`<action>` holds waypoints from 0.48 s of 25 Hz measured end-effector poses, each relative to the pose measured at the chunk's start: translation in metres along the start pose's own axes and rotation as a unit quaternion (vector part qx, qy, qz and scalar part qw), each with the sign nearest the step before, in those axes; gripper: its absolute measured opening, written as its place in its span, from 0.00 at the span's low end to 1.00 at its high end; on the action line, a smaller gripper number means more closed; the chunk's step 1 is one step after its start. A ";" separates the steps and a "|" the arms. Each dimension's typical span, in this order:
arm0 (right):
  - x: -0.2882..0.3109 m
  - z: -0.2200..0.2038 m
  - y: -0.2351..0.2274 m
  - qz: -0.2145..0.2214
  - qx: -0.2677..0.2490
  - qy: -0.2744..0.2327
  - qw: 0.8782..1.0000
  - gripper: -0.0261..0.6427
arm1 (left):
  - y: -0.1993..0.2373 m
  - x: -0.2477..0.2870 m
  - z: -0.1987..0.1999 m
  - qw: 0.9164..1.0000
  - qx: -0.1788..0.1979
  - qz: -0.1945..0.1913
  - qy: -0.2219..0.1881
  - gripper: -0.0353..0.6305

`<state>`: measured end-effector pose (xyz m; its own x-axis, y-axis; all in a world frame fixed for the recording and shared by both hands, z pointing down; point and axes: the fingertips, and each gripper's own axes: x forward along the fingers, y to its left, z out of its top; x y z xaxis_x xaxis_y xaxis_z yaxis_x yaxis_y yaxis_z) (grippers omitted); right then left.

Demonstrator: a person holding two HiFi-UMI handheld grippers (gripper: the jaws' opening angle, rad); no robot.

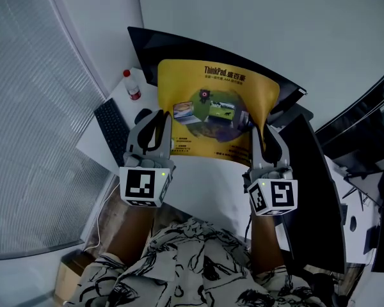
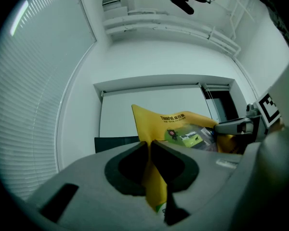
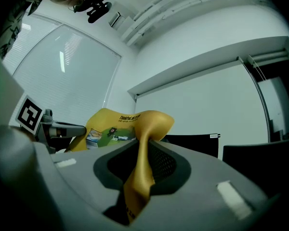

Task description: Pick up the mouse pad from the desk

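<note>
The yellow mouse pad (image 1: 214, 104) with a printed picture hangs in the air above the desk, stretched between both grippers. My left gripper (image 1: 161, 125) is shut on its left edge, and the pad's yellow edge (image 2: 151, 177) is pinched between the dark pads. My right gripper (image 1: 261, 133) is shut on the right edge, where the pad (image 3: 142, 170) folds into the jaws. Each gripper view also shows the pad's printed face (image 2: 185, 131) (image 3: 111, 129) and the other gripper beyond it.
Below the pad lies the white desk (image 1: 99, 136) with a black keyboard (image 1: 112, 130), a black mouse (image 1: 143, 116) and a small white bottle with a red cap (image 1: 132, 86). A dark monitor (image 1: 313, 184) stands at the right. Window blinds (image 1: 32, 107) fill the left.
</note>
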<state>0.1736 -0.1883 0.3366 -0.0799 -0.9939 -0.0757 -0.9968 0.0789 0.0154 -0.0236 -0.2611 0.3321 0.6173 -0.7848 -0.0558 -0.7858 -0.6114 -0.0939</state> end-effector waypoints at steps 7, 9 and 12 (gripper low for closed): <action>-0.001 0.000 0.000 -0.002 -0.004 -0.002 1.000 0.16 | 0.000 -0.001 0.000 1.000 -0.008 0.000 -0.003 0.12; -0.001 0.002 -0.001 -0.003 -0.006 -0.003 1.000 0.16 | 0.001 -0.002 0.002 1.000 -0.006 0.001 -0.004 0.12; -0.001 0.003 0.000 -0.005 -0.014 -0.002 1.000 0.16 | 0.000 -0.002 0.002 1.000 -0.005 0.001 -0.004 0.12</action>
<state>0.1742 -0.1868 0.3333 -0.0700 -0.9943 -0.0800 -0.9969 0.0667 0.0423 -0.0248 -0.2596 0.3303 0.6162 -0.7850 -0.0630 -0.7871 -0.6111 -0.0841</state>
